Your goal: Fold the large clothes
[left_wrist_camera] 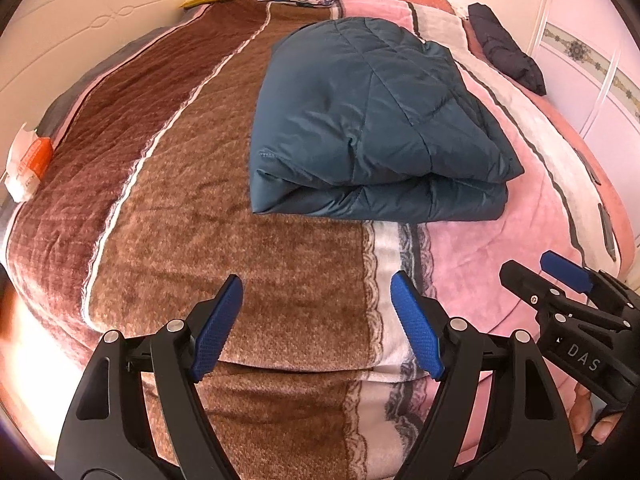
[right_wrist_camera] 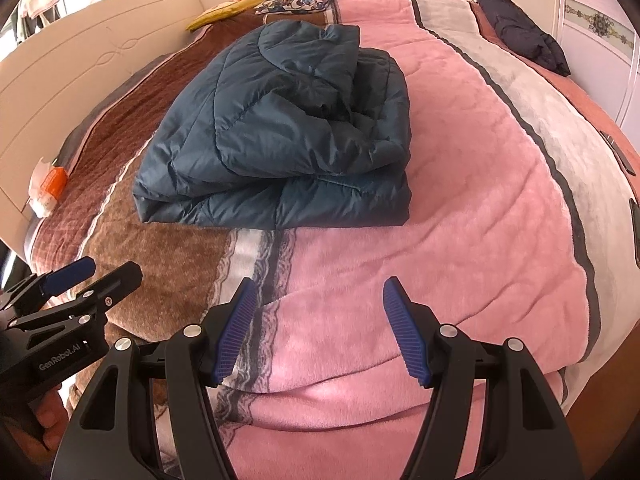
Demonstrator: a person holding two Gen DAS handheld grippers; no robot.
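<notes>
Lettering: "DAS" on right hand-held gripper, "GenRobot.AI" on left hand-held gripper — both wide apart, empty; folded jacket untouched.

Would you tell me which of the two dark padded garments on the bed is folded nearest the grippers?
The teal quilted jacket, mid-bed; the navy padded garment lies at the far edge.

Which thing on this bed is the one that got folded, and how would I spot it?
Start with the bed's striped blanket, brown on one side and pink on the other. Where those colours meet lies the teal quilted jacket, folded into a thick bundle. The only other garment, a dark navy one, lies crumpled at the far edge.
</notes>
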